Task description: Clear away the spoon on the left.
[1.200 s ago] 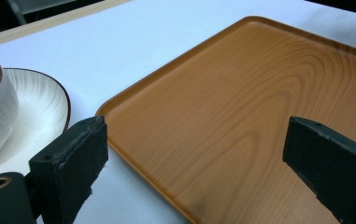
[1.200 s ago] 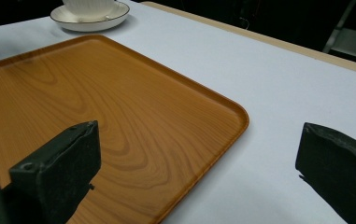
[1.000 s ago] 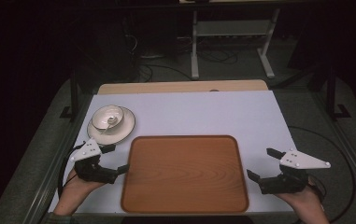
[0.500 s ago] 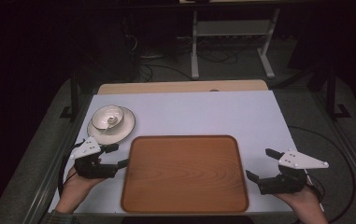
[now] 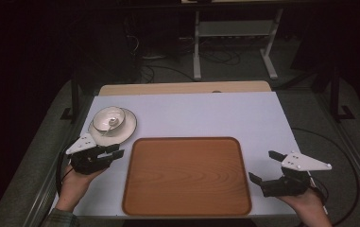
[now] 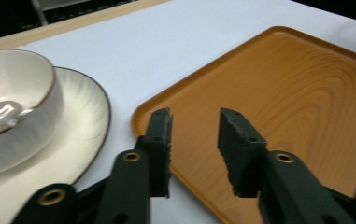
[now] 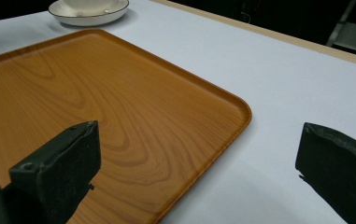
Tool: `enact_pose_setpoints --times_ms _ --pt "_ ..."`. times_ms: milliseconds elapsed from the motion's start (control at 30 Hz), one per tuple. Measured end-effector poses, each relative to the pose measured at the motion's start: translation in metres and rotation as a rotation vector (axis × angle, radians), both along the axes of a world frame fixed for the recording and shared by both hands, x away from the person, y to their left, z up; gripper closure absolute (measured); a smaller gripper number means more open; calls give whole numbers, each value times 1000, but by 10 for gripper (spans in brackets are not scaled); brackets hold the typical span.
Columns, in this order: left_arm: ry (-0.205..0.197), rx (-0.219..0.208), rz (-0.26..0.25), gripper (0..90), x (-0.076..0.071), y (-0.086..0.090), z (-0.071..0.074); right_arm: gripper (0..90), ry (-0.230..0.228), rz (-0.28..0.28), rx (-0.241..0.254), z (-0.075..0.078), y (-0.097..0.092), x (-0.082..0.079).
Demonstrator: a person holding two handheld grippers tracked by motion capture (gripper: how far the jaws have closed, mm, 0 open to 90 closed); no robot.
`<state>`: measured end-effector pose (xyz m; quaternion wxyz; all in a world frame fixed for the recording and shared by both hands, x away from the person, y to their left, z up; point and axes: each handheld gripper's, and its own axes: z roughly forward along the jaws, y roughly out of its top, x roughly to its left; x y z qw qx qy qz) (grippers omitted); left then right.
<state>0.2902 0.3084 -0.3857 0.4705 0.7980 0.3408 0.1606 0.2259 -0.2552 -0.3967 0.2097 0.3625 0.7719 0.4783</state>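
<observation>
Tray between two idle tools

Tray (image 5: 186, 176), wooden, rounded corners, lies flat on the near half of the desk (image 5: 206, 116), nothing on it. Desk top is pale lavender-white with a light wood strip along its far edge.

Plate (image 5: 123, 127), white with a dark rim, sits on the desk just beyond the tray's far-left corner, apart from it. Bowl (image 5: 108, 118), white, stands on the plate; a small pale object lies inside it, too indistinct to identify.

Left tool (image 5: 115, 153) is held in a hand (image 5: 73, 177) just left of the tray, near the plate's near edge. Its jaws stand a short gap apart, empty, pointing over the tray's corner in the left gripper view.

Right tool (image 5: 265, 168) is held just right of the tray's near-right corner. Jaws spread wide, empty, above bare desk.
</observation>
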Motion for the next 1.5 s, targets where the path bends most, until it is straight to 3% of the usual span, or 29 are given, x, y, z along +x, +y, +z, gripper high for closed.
enact_pose_setpoints --times_ms 200,267,900,1100,1300,1500 --pt "11 11 40 877 8 5 0 0 -1 3 -3 0 1 0" --pt "14 16 53 896 11 5 0 0 -1 3 -2 0 1 0" --pt "1 47 122 898 36 11 -6 0 -3 -5 1 1 0 -1" --pt "6 37 142 898 46 14 -9 0 -7 -8 4 2 -1 0" --pt "-9 15 159 898 46 15 -10 0 -5 -7 2 2 -1 0" --pt "-25 24 176 897 46 17 -9 0 -2 -4 -4 1 0 0"
